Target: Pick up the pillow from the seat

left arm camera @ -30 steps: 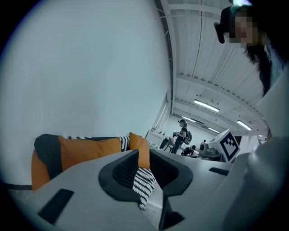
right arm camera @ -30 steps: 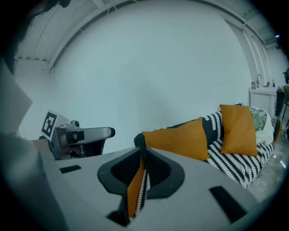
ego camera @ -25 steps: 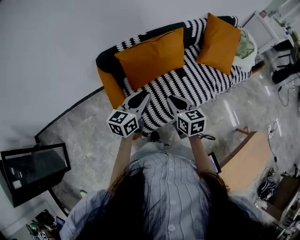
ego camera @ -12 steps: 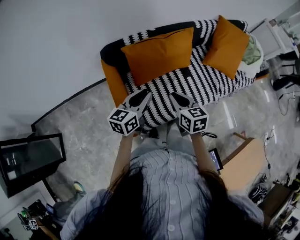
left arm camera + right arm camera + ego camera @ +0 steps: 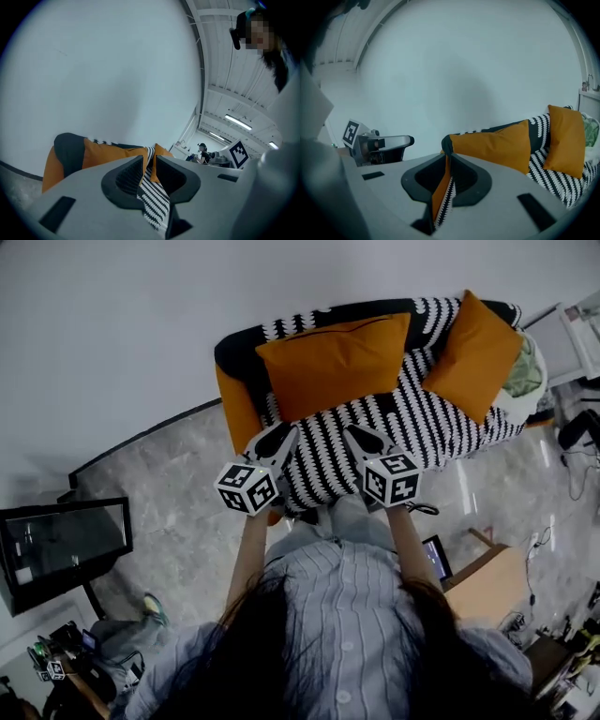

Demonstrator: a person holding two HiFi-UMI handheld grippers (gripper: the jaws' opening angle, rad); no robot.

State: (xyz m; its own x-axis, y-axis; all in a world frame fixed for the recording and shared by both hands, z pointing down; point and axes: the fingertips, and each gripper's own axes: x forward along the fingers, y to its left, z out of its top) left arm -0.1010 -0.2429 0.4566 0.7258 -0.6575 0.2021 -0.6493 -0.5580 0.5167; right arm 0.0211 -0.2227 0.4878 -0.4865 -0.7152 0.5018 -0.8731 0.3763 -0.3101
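The approach is in hand: left gripper (image 5: 281, 433) and right gripper (image 5: 354, 435) are clenched empty, and the orange pillow (image 5: 337, 362) at twelve o'clock must be reached with jaws opened

Left forearm (image 5: 246, 554) and right forearm (image 5: 405, 545) reach forward, parallel; the grey plastic left gripper (image 5: 285, 431) and matching right gripper (image 5: 353, 432) have jaws pressed together.

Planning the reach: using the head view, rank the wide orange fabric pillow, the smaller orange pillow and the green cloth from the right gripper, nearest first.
From the right gripper:
1. wide orange fabric pillow, straight ahead.
2. smaller orange pillow, farther right.
3. green cloth, past that pillow.
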